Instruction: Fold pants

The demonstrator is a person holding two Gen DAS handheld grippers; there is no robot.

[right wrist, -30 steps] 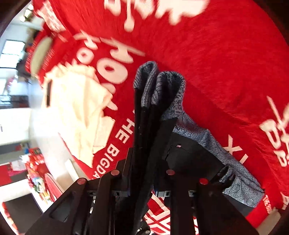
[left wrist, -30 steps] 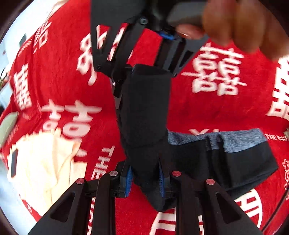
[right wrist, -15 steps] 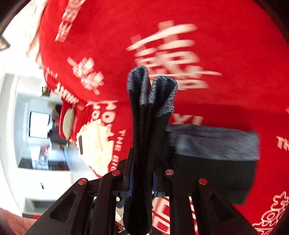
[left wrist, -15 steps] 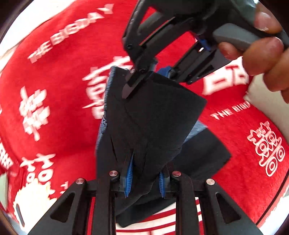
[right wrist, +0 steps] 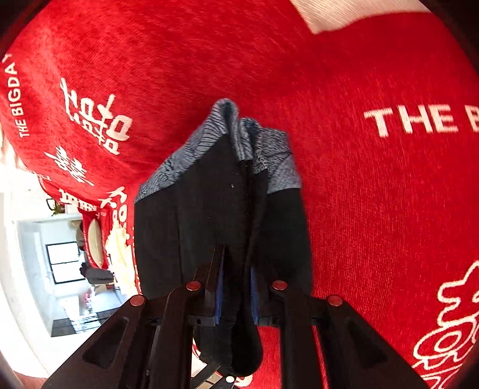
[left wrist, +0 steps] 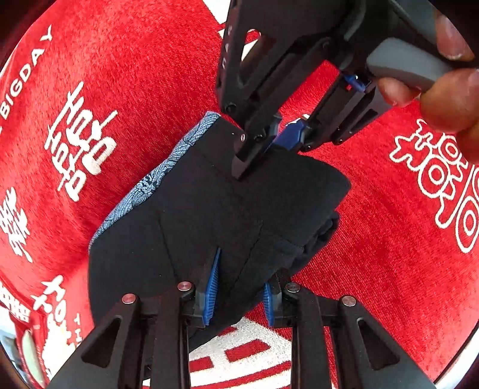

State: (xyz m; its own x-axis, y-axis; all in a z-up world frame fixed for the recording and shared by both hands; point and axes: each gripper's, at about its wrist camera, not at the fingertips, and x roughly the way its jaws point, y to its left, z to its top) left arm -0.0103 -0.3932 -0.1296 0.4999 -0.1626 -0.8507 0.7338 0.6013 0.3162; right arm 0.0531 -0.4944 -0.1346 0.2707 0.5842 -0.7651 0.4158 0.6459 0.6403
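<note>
The black pants [left wrist: 209,215] with a grey patterned waistband [left wrist: 155,176] are folded into a thick bundle held over the red cloth. My left gripper [left wrist: 239,287] is shut on the near edge of the pants. My right gripper [left wrist: 269,143] shows at the top of the left wrist view, shut on the far edge. In the right wrist view the pants [right wrist: 221,215] stand bunched between the right gripper's [right wrist: 235,287] blue pads, the waistband [right wrist: 239,140] at the far end.
A red cloth [left wrist: 389,239] with white lettering covers the surface. A cream garment [right wrist: 119,254] lies at the cloth's far left edge. A room with a window shows beyond that edge. A pale strip [right wrist: 344,15] lies at the cloth's top edge.
Both grippers have carried the pants across the cloth and turned. The hanging layer has come together under the top one, so the bundle now looks compact.
</note>
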